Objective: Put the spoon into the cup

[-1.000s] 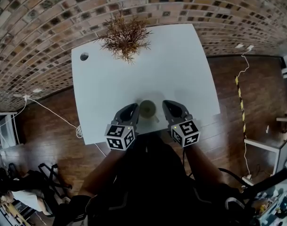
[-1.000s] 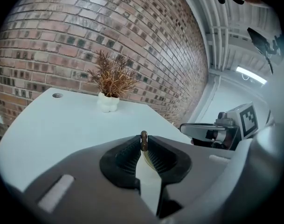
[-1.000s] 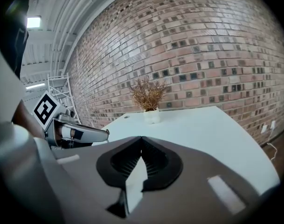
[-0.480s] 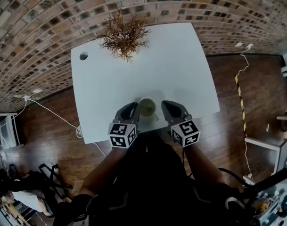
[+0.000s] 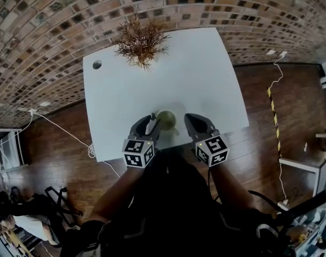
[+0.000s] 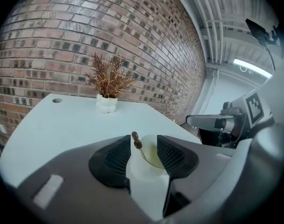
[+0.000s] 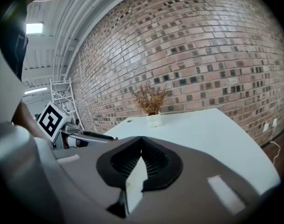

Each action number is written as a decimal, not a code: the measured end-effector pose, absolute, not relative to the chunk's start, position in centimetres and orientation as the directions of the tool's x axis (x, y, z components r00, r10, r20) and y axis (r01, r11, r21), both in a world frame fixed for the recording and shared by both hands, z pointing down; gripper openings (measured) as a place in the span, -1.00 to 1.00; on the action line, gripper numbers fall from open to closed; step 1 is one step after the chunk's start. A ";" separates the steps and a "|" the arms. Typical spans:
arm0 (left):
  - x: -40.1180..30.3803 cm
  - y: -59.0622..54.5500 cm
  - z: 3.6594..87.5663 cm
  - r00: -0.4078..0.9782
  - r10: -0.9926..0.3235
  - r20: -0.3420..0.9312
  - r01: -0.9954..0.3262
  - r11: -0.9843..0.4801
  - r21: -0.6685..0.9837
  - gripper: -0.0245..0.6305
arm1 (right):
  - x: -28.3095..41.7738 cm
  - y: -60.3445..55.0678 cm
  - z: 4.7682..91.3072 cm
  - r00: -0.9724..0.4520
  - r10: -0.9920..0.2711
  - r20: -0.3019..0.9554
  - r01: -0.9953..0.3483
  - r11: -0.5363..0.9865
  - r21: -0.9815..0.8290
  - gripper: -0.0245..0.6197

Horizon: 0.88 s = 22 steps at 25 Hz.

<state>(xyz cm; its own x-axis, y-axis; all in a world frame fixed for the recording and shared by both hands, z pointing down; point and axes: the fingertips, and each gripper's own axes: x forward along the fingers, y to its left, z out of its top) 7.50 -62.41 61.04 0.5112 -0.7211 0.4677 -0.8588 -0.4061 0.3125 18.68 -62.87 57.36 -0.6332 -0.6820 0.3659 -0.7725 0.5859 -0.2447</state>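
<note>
A pale cup [image 5: 166, 120] with a yellow-green inside stands near the front edge of the white table [image 5: 205, 68]. The spoon [image 6: 136, 140] rests in the cup [image 6: 149, 161], its dark handle end leaning out over the left of the rim. My left gripper [image 5: 151, 126] is just left of the cup; its jaws are opening, and the ribbed pads [image 6: 117, 157] touch neither spoon nor cup. To the right of the cup, my right gripper [image 5: 194, 123] is shut, its tips [image 7: 142, 142] meeting on nothing.
A dried plant in a white pot [image 5: 140, 39] stands at the table's far edge, with a round cable hole [image 5: 97, 64] at the far left corner. A brick wall lies beyond. Cables [image 5: 55, 125] run over the wooden floor.
The left gripper's jaws have spread apart, and a gap now shows between them. Both hands have kept their places, and the cup has not moved.
</note>
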 end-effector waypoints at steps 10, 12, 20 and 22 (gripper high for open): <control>4.4 -61.5 52.4 0.447 -0.844 0.295 -0.888 -0.380 0.259 -0.83 | 20.0 -62.1 53.0 -0.653 -0.695 0.301 -0.757 0.609 -0.235 -0.90; 3.7 -60.8 49.8 0.437 -0.867 0.239 -0.891 -0.381 0.246 -0.93 | 20.0 -62.0 51.9 -0.667 -0.692 0.276 -0.745 0.623 -0.238 -0.90; 2.1 -56.4 43.1 0.428 -0.889 0.163 -0.901 -0.407 0.146 -0.93 | 18.6 -60.4 47.2 -0.702 -0.691 0.173 -0.711 0.667 -0.224 -0.90; 1.5 -55.4 42.5 0.434 -0.888 0.154 -0.899 -0.416 0.138 -0.93 | 17.5 -59.8 46.4 -0.707 -0.688 0.164 -0.707 0.676 -0.207 -0.90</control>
<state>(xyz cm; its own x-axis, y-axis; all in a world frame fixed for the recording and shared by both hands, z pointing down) 1.45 -55.43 42.45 0.4339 -0.8877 0.1537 -0.8990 -0.4156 0.1379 17.52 -59.75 46.44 -0.7067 -0.6881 0.1644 -0.7068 0.6765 -0.2068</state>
